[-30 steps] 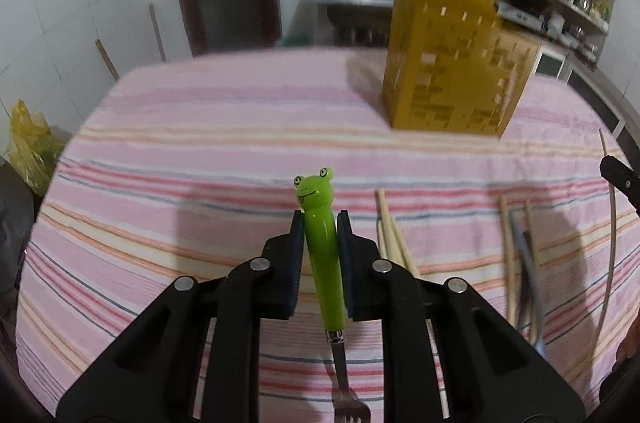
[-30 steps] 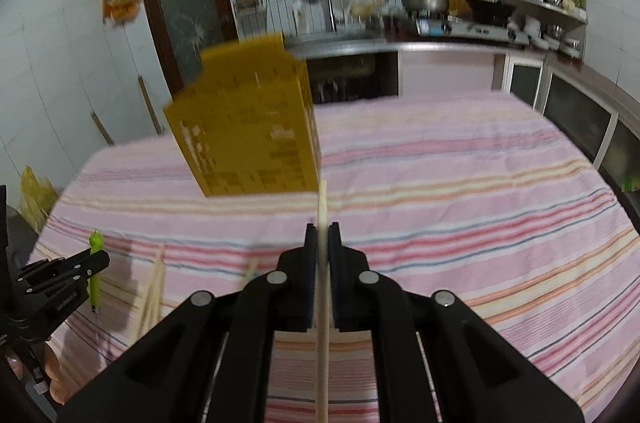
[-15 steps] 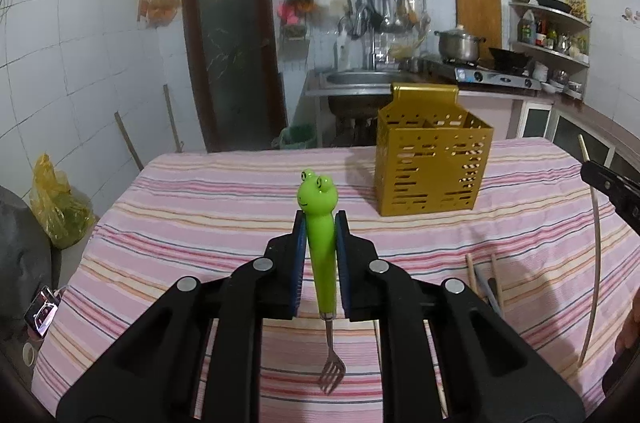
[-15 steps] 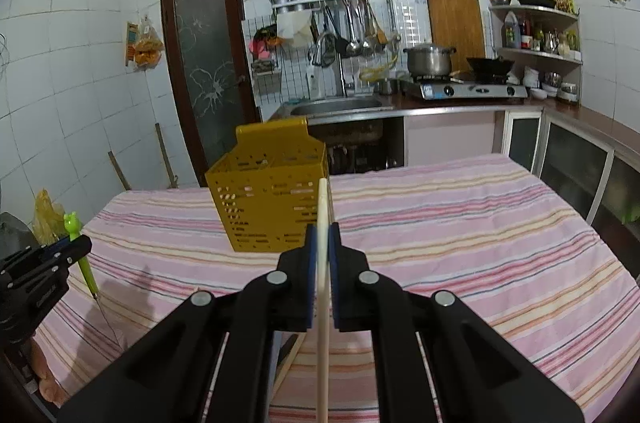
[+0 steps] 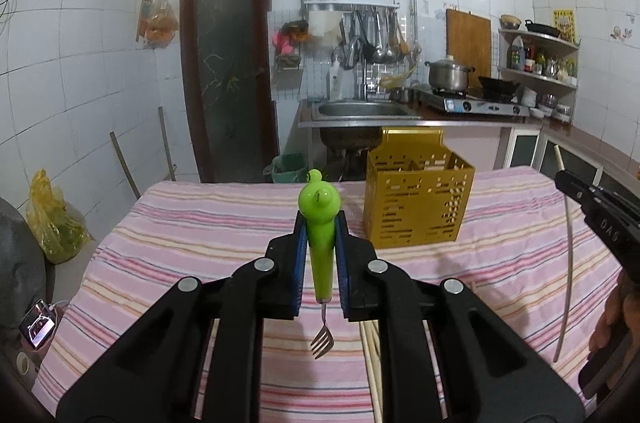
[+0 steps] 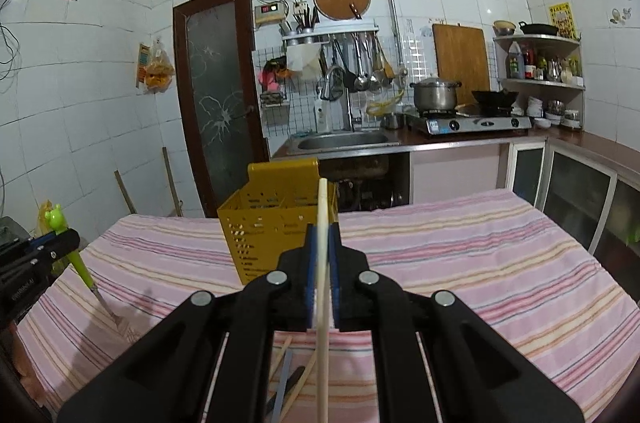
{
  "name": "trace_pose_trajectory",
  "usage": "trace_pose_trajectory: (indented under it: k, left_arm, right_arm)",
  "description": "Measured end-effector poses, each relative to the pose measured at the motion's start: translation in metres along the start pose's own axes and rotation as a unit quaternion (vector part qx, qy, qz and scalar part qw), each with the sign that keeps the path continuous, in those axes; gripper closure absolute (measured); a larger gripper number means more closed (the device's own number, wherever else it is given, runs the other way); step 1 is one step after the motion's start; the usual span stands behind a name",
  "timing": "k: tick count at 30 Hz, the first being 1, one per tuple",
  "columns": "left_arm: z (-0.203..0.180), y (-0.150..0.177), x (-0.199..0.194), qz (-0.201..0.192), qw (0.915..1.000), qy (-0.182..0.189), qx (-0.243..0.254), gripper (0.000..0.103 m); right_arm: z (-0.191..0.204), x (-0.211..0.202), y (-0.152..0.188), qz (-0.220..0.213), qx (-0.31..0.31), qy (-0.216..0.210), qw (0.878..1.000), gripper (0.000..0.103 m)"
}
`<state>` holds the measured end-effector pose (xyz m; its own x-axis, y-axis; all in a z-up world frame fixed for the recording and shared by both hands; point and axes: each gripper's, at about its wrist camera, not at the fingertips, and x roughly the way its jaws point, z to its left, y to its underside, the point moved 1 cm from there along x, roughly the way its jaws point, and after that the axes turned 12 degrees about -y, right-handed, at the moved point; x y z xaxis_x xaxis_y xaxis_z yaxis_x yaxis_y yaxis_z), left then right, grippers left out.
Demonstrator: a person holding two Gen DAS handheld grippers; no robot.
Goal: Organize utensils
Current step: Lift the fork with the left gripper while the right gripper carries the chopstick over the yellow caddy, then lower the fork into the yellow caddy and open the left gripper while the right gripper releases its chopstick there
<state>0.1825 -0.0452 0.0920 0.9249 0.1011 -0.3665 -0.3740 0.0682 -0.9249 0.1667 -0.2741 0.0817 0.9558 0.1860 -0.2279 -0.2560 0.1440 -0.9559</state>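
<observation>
Both tongs are closed on utensils above the striped tablecloth [image 5: 168,243]. Nearest in the left wrist view, the left gripper [image 5: 320,243] pinches the green frog-handled fork [image 5: 320,223] by its handle, tines hanging down clear of the cloth. In the right wrist view, the right gripper [image 6: 322,255] clamps a pale chopstick [image 6: 323,287] held upright between its blue pads.

Only the right view shows the loose utensils [image 6: 288,375] lying on the cloth under that gripper, and the frog's face on the fork at far left; the left view shows the back of the frog head and a pair of chopsticks [image 5: 370,351] on the cloth. The right gripper's side reads "DAS" in the left view.

Farther back, the yellow perforated utensil holder [image 5: 416,203] stands upright mid-table. Beyond it are the sink [image 6: 344,142] and a stove [image 6: 472,123] carrying a pot.
</observation>
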Motion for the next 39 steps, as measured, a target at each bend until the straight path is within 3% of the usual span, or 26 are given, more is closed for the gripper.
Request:
trace_pose_trajectory:
  k: [14,23,27,32,39]
  left_arm:
    - [-0.022,-0.055,0.013,-0.034,0.9983,0.043,-0.018,0.091]
    - [-0.054,-0.125,0.042,-0.082,0.9935,0.069,-0.041,0.091]
    - [-0.078,-0.150,0.080,-0.084,0.9923,0.073,-0.055,0.091]
    - [-0.097,-0.157,0.130,-0.091,0.9907,0.079,-0.063,0.091]
    - [-0.110,-0.119,0.195,-0.047,0.9947,0.073,-0.055,0.091]
  right_arm:
    - [-0.011,0.024,-0.039,-0.067,-0.008,-0.019,0.998,0.097]
    - [-0.018,0.065,-0.109,-0.139,-0.016,-0.021,0.990,0.097]
    - [-0.017,0.089,-0.134,-0.165,-0.023,-0.024,0.986,0.097]
    - [-0.023,0.125,-0.142,-0.181,-0.025,-0.029,0.983,0.097]
    - [-0.039,0.168,-0.108,-0.152,-0.033,-0.024,0.988,0.097]
